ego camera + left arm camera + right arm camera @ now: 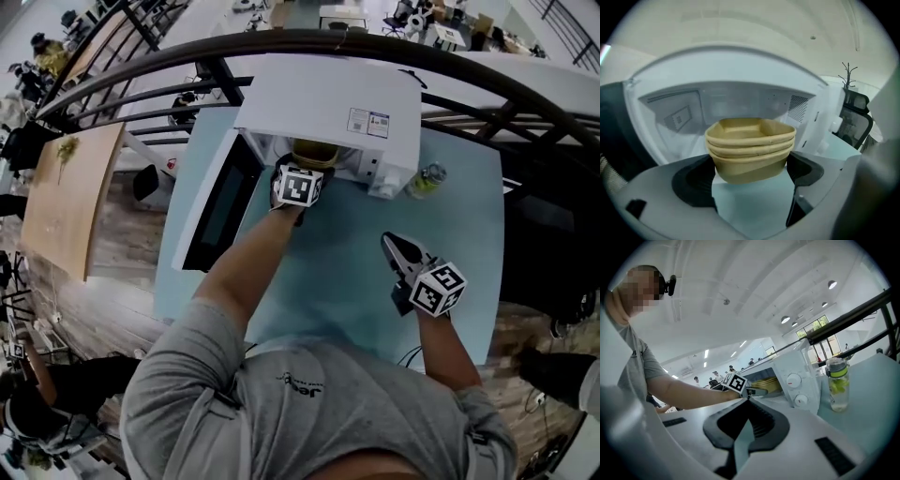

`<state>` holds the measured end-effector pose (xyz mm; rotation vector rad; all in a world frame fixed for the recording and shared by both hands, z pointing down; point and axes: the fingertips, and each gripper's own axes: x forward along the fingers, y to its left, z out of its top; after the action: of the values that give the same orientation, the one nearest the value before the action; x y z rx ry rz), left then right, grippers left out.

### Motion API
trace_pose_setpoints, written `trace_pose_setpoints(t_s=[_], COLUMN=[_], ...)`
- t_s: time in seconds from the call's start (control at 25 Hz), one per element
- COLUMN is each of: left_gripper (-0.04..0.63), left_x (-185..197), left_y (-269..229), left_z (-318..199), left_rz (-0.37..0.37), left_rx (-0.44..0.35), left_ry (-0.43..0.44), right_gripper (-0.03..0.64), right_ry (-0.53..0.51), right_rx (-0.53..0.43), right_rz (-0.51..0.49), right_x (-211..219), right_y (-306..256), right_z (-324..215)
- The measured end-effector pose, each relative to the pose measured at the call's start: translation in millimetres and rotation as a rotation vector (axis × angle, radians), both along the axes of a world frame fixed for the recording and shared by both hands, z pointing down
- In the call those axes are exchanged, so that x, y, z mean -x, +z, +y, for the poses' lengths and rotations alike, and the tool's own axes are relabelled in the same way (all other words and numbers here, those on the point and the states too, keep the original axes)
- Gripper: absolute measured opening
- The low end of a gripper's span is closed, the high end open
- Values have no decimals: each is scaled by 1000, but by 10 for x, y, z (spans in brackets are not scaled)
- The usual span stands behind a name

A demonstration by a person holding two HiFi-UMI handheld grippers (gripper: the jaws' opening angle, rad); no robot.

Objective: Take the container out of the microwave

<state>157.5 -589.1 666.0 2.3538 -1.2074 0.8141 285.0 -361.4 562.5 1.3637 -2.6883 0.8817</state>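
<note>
A tan ribbed container (750,147) sits between the jaws of my left gripper (751,176), which is shut on its two sides. It is at the mouth of the white microwave (328,108), with the open cavity (740,101) behind it. From the head view, the left gripper (298,185) reaches to the microwave's front and the container (314,152) shows just beyond it. The microwave door (220,206) swings open to the left. My right gripper (392,246) hovers over the table to the right, shut with nothing in it; the right gripper (740,437) faces the microwave (794,376).
A clear bottle with a green lid (427,178) stands right of the microwave, also seen as the bottle (837,384). The light-blue table (356,281) runs to a railing behind. A wooden table (70,197) stands far left.
</note>
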Motion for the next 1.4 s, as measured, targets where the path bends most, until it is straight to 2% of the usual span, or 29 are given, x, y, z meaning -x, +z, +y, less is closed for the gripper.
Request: trace_pose_setpoints(t_s=[0.36, 0.68, 1.12, 1.4], left_gripper=[497, 496, 495, 495], left_x=[281, 592, 689, 1119], left_y=[-360, -555, -1390, -2132], left_z=[446, 928, 1339, 1387], left_rz=[39, 74, 167, 245], left_rx=[-33, -31, -118, -159], left_ry=[-13, -21, 112, 198], right_gripper=[18, 18, 18, 18], right_ry=[-68, -96, -65, 8], right_rx=[-2, -20, -91, -174], right_rz=[4, 13, 44, 74], right_x=[45, 77, 403, 718], right_y=[-151, -263, -649, -1231], right_z=[156, 101, -43, -117])
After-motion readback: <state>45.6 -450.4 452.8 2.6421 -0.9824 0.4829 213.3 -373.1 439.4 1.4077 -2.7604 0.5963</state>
